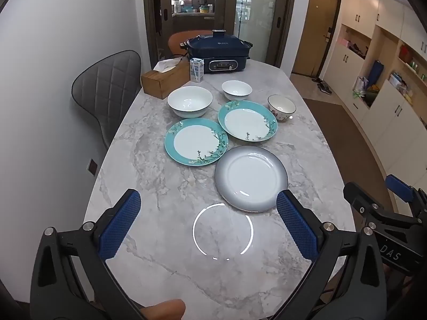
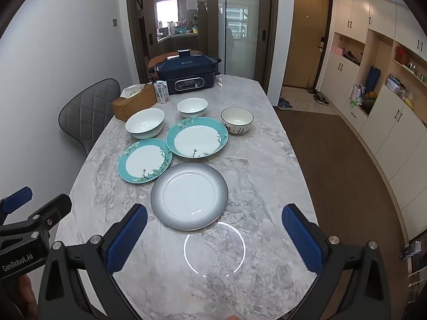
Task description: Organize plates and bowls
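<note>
Nothing is stacked yet: three plates and three bowls lie singly on the marble table. Taking the grey-rimmed plate as landmark, two teal floral plates sit just beyond it. Beyond those stand the large white bowl, the small white bowl and the patterned bowl, seemingly apart. The left gripper and right gripper hover before the grey-rimmed plate, fingers spread wide and empty, probably readying a first pickup.

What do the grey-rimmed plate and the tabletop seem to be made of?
Grey-rimmed plate: probably glazed ceramic or porcelain; glossy, with sharp arcs of reflected light on its face. Tabletop: polished marble or marble-look stone slab; grey veining and a crisp reflected ring light suggest it, though real stone or sintered cannot be told.
</note>
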The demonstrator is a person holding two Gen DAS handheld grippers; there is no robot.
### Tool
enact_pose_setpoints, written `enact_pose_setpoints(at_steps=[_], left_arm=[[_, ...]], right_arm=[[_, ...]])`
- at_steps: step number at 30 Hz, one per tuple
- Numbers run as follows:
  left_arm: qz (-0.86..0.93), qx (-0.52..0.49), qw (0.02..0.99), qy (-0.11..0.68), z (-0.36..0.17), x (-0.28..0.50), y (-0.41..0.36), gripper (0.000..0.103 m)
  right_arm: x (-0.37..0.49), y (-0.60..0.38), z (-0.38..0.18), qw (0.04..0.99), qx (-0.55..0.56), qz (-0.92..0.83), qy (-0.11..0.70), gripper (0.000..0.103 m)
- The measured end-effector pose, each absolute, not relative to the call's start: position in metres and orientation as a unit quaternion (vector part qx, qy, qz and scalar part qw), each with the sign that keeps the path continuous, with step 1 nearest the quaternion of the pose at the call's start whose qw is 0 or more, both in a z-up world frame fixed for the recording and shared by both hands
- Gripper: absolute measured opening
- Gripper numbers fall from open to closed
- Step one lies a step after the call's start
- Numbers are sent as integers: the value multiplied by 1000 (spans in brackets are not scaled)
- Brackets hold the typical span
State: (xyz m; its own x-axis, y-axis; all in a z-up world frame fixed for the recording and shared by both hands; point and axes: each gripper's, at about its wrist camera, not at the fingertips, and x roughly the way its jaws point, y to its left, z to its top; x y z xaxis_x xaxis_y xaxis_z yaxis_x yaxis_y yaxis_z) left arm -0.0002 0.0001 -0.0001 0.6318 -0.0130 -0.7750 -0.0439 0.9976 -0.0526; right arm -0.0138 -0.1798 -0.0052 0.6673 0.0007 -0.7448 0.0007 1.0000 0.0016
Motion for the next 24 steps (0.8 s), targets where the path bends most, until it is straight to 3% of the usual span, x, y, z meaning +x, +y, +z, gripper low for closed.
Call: enact_pose_setpoints(at_steps=[24], left_arm=[[9, -28, 902, 431, -3, -1, -1, 103]], right_arm=[[-15, -179, -6, 914, -1, -1, 407, 103]])
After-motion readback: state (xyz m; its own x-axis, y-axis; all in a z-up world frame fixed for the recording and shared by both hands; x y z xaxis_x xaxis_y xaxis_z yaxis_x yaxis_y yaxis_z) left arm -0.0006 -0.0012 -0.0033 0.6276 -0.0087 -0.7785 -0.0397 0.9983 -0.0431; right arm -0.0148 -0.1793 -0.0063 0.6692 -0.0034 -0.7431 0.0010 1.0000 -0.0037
